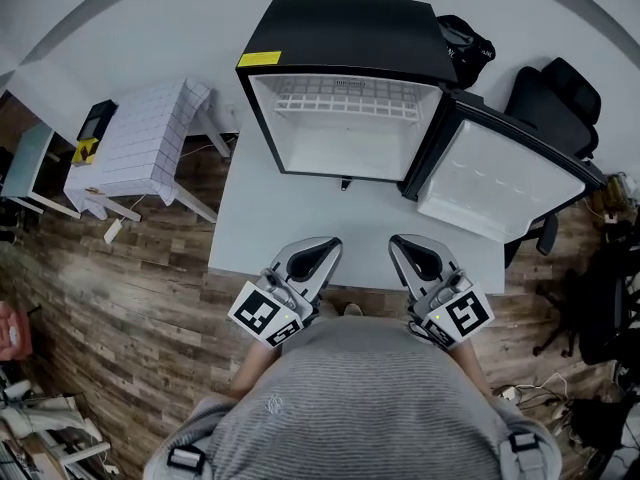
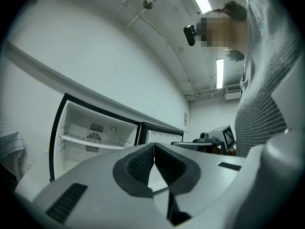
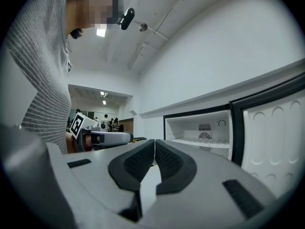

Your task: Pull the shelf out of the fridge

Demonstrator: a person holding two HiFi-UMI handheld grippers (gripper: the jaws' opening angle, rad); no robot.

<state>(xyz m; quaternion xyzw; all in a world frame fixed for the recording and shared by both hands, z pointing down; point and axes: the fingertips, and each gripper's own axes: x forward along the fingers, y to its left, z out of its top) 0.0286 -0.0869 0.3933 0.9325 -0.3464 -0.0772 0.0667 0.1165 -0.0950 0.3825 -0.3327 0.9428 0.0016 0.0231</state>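
Observation:
A small black fridge (image 1: 345, 38) stands open on the grey table (image 1: 290, 238), its door (image 1: 510, 183) swung out to the right. A white wire shelf (image 1: 345, 100) sits across the upper part of its white inside; the same shelf (image 2: 93, 142) shows in the left gripper view and the shelf (image 3: 205, 141) in the right gripper view. My left gripper (image 1: 325, 245) and right gripper (image 1: 402, 243) rest side by side near the table's front edge, well short of the fridge. Both are shut with nothing between the jaws. The left gripper (image 2: 154, 146) and the right gripper (image 3: 155, 142) point toward the fridge.
A white slatted side table (image 1: 140, 138) with a dark device on it stands left of the grey table. A black office chair (image 1: 555, 103) and a black bag (image 1: 465, 43) sit at the right. Cables lie on the wooden floor at right.

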